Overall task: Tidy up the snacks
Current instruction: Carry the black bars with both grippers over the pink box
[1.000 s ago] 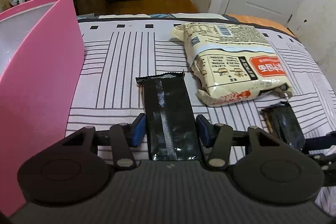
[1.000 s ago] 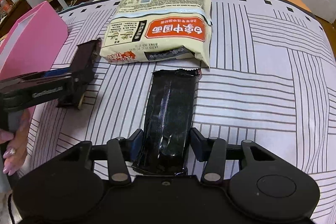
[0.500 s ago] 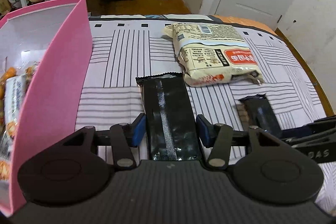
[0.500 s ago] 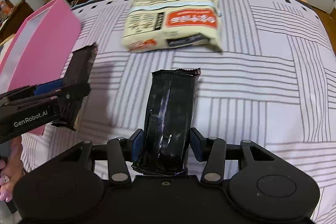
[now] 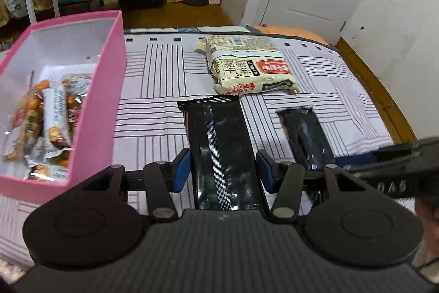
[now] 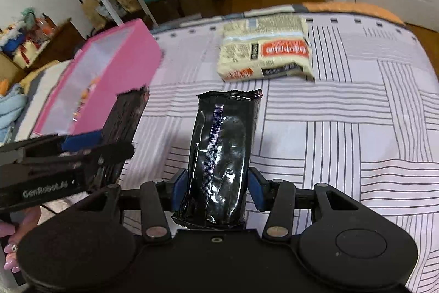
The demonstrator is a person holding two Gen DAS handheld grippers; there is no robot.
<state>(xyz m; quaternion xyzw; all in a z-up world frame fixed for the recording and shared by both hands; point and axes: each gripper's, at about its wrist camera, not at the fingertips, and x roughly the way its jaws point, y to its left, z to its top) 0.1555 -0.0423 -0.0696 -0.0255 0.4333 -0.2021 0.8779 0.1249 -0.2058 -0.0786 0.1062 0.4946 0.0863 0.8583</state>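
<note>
Lying lengthwise between each tongs' closed blue pads, left tongs [image 5: 222,174] and right tongs [image 6: 218,190] each clamp a black packet.

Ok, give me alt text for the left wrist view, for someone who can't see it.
The left gripper grips a black packet above a striped cloth. A pink box with snacks inside sits to its left, a cream bag lies ahead, and the right gripper holds another black packet at the right.
</note>
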